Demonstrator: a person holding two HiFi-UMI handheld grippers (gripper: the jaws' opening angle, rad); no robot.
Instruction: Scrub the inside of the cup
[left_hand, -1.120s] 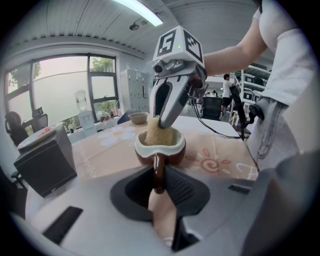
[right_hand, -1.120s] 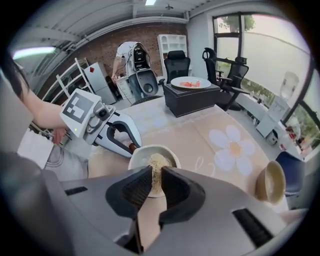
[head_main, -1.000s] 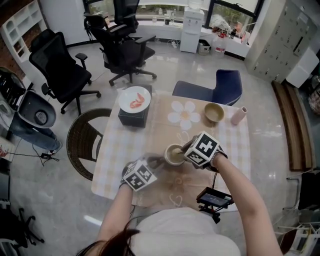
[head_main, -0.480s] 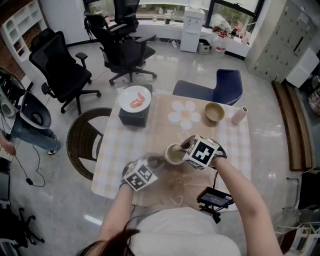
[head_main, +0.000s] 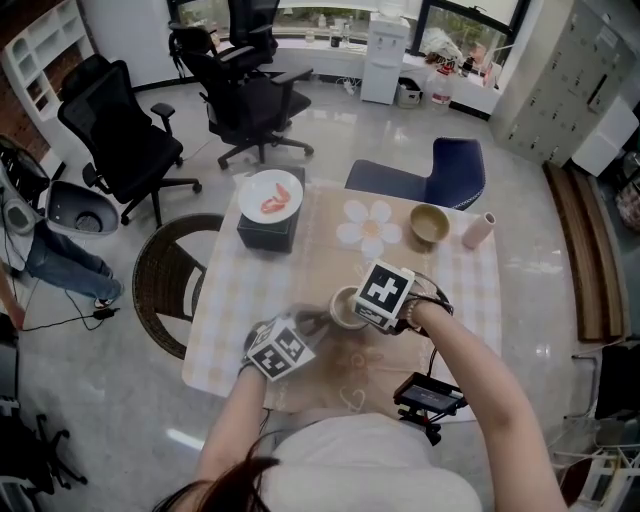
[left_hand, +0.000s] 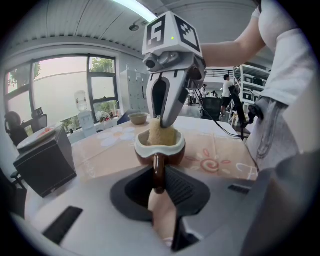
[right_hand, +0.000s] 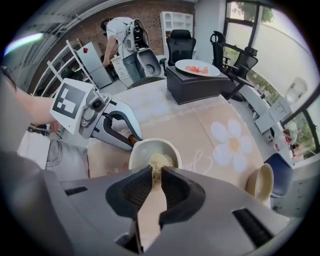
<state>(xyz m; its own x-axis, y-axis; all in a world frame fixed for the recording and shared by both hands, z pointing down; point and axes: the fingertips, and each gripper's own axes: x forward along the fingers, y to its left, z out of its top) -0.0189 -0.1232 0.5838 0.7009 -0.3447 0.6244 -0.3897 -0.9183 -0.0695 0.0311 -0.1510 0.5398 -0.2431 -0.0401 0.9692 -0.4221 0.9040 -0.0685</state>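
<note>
A cream cup with a brown outside stands on the tan tablecloth near the table's front. My left gripper is shut on the cup's brown handle and keeps the cup upright. From above, my right gripper points steeply down into the cup. It is shut on a pale fibrous scrub pad that sits inside the cup. In the left gripper view the pad sticks up above the rim between the right gripper's fingers. The cup's bottom is hidden.
A white plate with red food rests on a black box at the back left. A tan bowl and a pink tumbler stand at the back right. A small black device sits at the front edge. Chairs surround the table.
My right gripper has tipped steeper and its marker cube has shifted left over the cup. The left gripper and cup have stayed still. A person at the far left has moved.
</note>
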